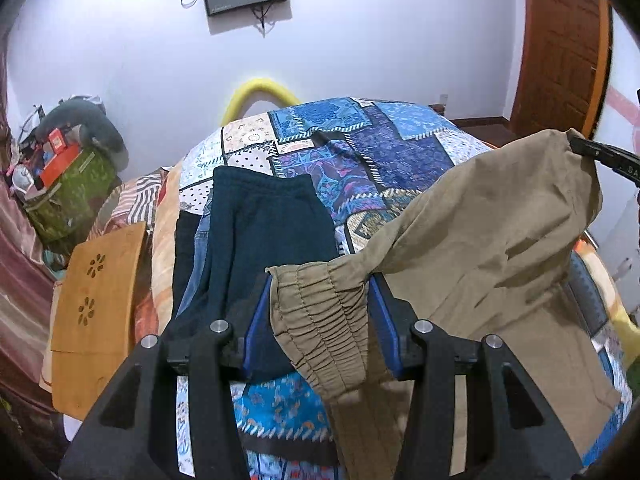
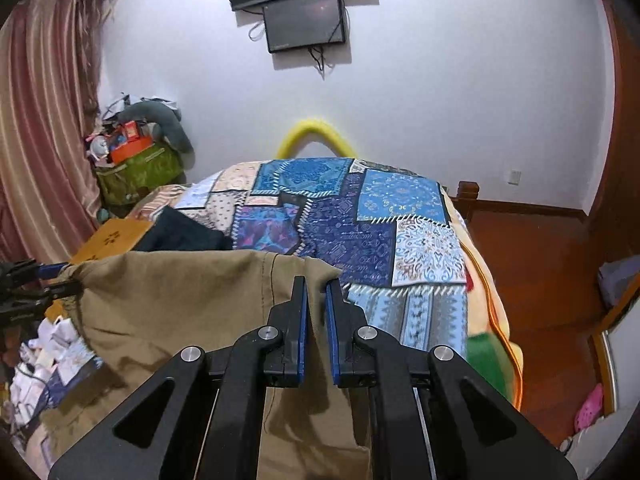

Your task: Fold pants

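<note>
Khaki pants [image 1: 492, 240] hang lifted above the patchwork bed cover [image 1: 360, 152]. My left gripper [image 1: 320, 280] holds the gathered elastic waistband [image 1: 320, 320] between its blue pads, jaws fairly wide around the bunched cloth. My right gripper [image 2: 316, 280] is shut on the other top corner of the khaki pants [image 2: 180, 300], jaws nearly together. The right gripper's tip also shows at the far right of the left wrist view [image 1: 600, 154], and the left gripper at the left edge of the right wrist view [image 2: 36, 280]. The cloth stretches between them and drapes down.
A pile of dark folded pants [image 1: 256, 232] lies on the bed's left part. A wooden board [image 1: 100, 312] leans beside the bed at left. A green bag with clutter [image 1: 68, 196] stands by the curtain. Wooden floor [image 2: 552, 280] lies right of the bed.
</note>
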